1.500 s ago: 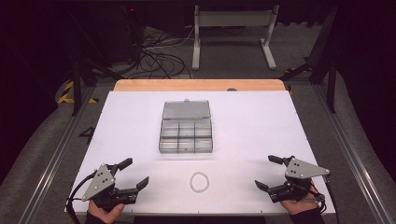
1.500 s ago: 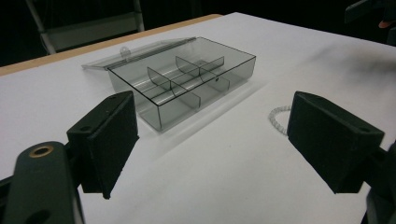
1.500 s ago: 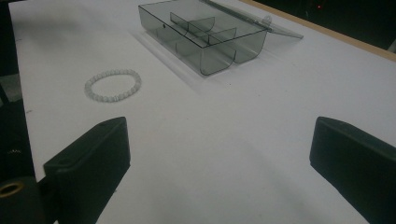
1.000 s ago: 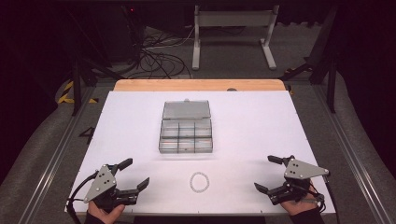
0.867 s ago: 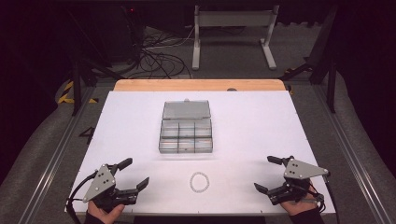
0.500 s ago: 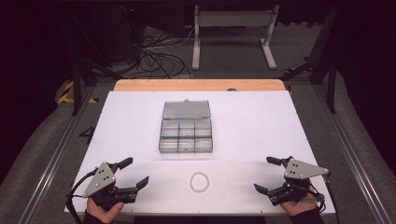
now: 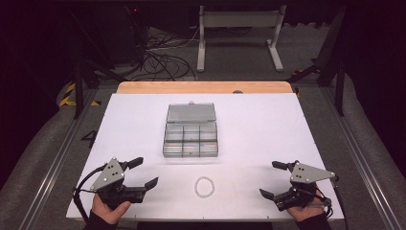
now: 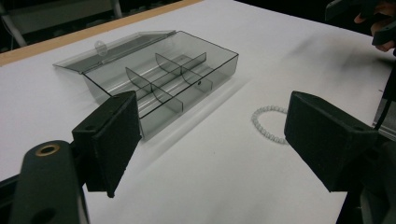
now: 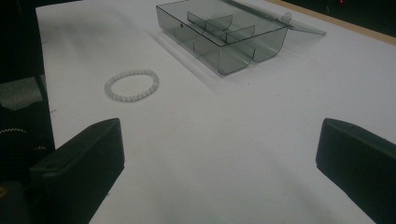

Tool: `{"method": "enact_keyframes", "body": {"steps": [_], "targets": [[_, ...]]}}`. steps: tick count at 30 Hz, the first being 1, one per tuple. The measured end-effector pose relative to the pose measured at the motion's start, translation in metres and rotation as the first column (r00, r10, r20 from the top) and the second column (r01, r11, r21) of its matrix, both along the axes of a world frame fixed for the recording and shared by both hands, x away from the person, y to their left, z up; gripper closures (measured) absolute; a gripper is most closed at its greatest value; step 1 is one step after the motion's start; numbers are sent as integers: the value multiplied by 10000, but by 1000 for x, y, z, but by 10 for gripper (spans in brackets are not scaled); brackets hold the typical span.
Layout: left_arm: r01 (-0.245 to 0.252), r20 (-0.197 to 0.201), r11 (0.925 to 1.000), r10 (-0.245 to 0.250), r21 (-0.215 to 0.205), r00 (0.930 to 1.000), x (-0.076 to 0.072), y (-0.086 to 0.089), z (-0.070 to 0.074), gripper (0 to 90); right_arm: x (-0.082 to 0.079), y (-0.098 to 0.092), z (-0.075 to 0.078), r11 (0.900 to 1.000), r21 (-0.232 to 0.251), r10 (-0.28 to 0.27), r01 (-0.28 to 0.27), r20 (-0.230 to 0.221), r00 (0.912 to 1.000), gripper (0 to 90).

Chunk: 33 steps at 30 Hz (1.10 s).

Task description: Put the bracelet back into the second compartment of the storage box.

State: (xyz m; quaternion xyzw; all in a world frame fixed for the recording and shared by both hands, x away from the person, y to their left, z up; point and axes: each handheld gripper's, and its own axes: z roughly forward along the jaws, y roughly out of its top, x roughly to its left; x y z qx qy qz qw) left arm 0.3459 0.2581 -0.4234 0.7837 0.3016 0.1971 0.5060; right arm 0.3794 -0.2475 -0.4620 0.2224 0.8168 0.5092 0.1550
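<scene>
A clear smoke-grey compartment box (image 7: 190,140) (image 8: 161,84) (image 9: 224,35) lies open in the middle of the white table, its lid folded back on the far side. A white bead bracelet (image 7: 205,187) (image 8: 267,123) (image 9: 131,85) lies flat on the table between the box and the near edge. My left gripper (image 7: 141,173) (image 8: 212,140) sits open at the near left, the bracelet to its right. At the near right my right gripper (image 7: 276,179) (image 9: 219,163) also stands open, nothing between its jaws.
The white table top (image 7: 268,134) ends in a wooden strip (image 7: 206,87) at the far side. Beyond it are a metal stand (image 7: 239,28) and floor cables (image 7: 163,52). Dark rails run along both table sides.
The left gripper has shifted slightly toward the middle and tilted. The right gripper has hardly moved. Box and bracelet lie where they were.
</scene>
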Motion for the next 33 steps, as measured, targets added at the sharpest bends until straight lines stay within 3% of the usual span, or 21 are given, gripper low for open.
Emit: {"method": "enact_keyframes", "body": {"steps": [15,33], "targets": [[618,-100,9979,-616,213,9981,15,-28,13,192,1,1,-1,10000,10,41,-40,-113,9999,18],[1176,-196,9923,-1169,383,9929,30,-63,18,193,1,-1,0,9998,106,162,-160,-173,9997,16]]}}
